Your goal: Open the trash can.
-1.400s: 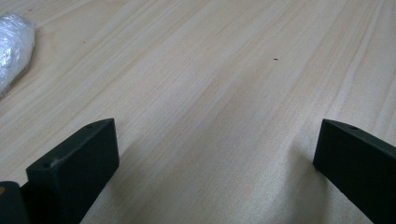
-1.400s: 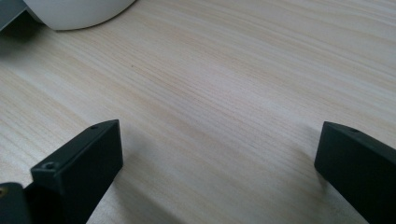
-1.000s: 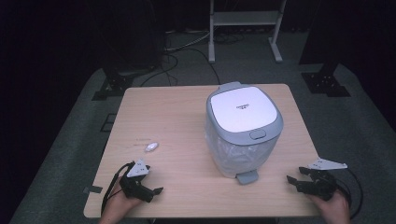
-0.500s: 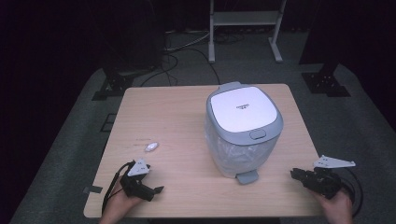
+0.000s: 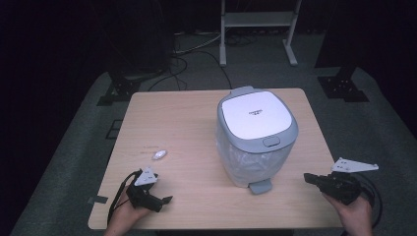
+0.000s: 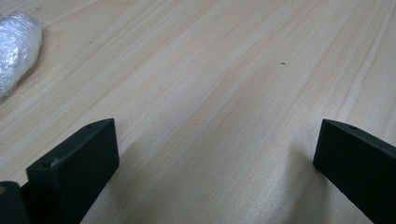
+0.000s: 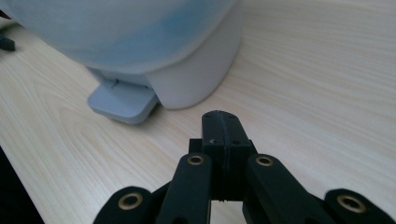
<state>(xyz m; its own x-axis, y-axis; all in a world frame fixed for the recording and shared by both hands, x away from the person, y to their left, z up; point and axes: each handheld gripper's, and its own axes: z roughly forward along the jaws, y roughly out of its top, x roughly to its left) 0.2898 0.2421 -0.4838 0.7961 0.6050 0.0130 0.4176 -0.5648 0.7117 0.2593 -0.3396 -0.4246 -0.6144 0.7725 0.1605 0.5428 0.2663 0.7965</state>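
A grey-and-white pedal bin (image 5: 257, 132) with a clear liner stands lid-down on the wooden table (image 5: 187, 118), its foot pedal (image 5: 259, 186) facing me. My right gripper (image 5: 309, 178) hovers right of the pedal, pointing at it. In the right gripper view the jaws (image 7: 220, 122) meet with nothing between them, having just been closing, and the bin (image 7: 140, 42) and pedal (image 7: 122, 99) lie close ahead. My left gripper (image 5: 160, 200) rests near the front left edge, jaws wide apart (image 6: 217, 140) over bare wood. A crumpled clear plastic wad (image 5: 159, 154) (image 6: 16, 46) lies just beyond it.
Behind the table stands a white metal frame (image 5: 255, 19), with cables on the grey floor. Black stand bases sit at the far left (image 5: 118, 91) and far right (image 5: 344, 86). The table's front edge runs just under both hands.
My right gripper's jaws have come together and the hand has lifted slightly off the table. The left gripper, the bin and the plastic wad have stayed put.
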